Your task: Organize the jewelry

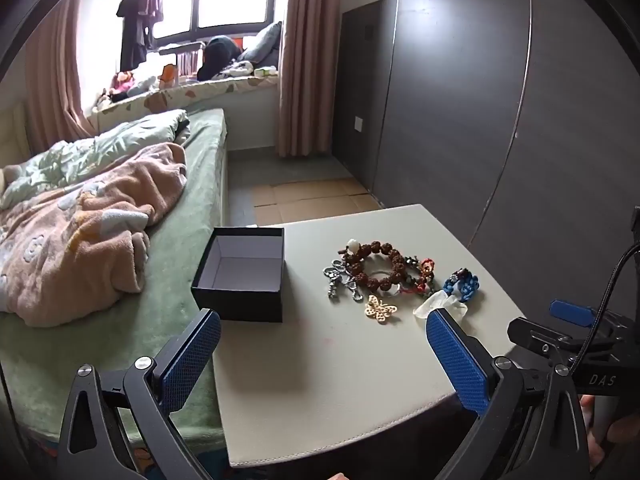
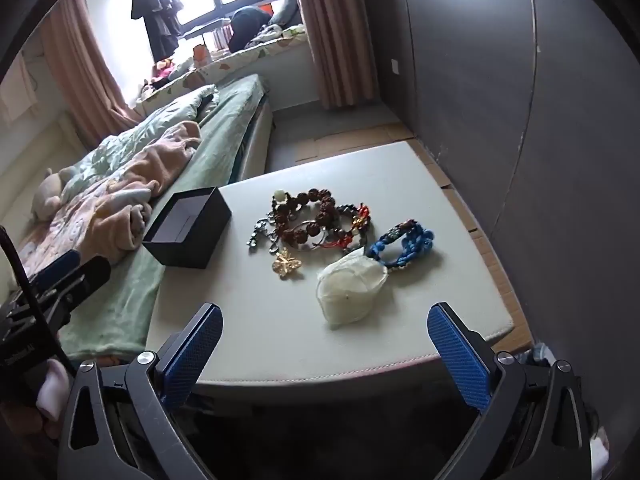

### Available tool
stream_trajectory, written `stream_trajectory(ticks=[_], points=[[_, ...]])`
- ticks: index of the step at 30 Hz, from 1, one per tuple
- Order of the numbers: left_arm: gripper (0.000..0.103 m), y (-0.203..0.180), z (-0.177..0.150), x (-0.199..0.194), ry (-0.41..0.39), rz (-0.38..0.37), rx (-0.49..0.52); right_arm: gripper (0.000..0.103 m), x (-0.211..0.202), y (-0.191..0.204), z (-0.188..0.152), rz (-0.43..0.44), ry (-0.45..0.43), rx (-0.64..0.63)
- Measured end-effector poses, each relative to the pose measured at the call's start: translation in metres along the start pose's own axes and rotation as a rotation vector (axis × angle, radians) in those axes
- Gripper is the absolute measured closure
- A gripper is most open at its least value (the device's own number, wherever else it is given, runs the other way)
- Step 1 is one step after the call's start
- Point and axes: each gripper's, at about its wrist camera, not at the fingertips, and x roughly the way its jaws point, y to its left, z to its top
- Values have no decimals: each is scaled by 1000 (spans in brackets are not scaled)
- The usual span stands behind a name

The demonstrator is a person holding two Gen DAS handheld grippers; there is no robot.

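Left claw: my left claw (image 1: pixel 322 350) hung spread wide and empty over the near part of the desk (image 1: pixel 320 380), its blue pads well apart, gripping nothing.
Right claw: my right claw (image 2: pixel 324 338) was likewise released, jaws wide, holding nothing, low at the near edge of the desk.
Box: the black box (image 1: pixel 242 274) sat lidless at the desk's left edge, next to the bed (image 1: pixel 120 320); its pale inside looked bare.
Jewelry pile: the pieces lay in a loose cluster near the middle of the desk, apart from the box. The brown bead bracelet (image 2: pixel 308 216) overlapped a silver chain (image 2: pixel 260 232) and a red-corded piece (image 2: pixel 356 220).
Outliers: the gold butterfly brooch (image 2: pixel 286 264) lay just in front of the cluster; the blue braided bracelet (image 2: pixel 404 244) lay at the right, touching a pale translucent pouch (image 2: pixel 352 292).
Step in hand: I judged nothing had been moved into the box, so the first pick was still to be made.
How to do it well: I reckoned the pouch or the brooch was the cleanest start for my right claw, being nearest and least tangled. Coming down with jaws astride one piece only, closing gently, then lifting straight up would avoid dragging neighbours.
Risk: the bead bracelet seemed entangled with the chain and cord; pulling it first might have lifted several together.
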Motion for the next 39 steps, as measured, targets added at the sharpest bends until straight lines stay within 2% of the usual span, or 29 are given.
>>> stream_trajectory(ticks=[3, 4, 11, 19, 39], points=[[0, -2, 3, 2, 0, 4, 6, 0, 2, 4, 0, 3, -9, -14], [0, -10, -1, 3, -1, 21, 24, 0, -3, 0, -4, 23, -37, 3], [0, -11, -4, 1, -17, -1, 17, 0, -9, 2, -2, 11, -48, -15], [0, -10, -4, 2, -7, -9, 7, 0, -7, 1, -2, 45, -35, -4], [0, -8, -4, -1, -28, -7, -4, 0, -8, 5, -1, 42, -48, -36]])
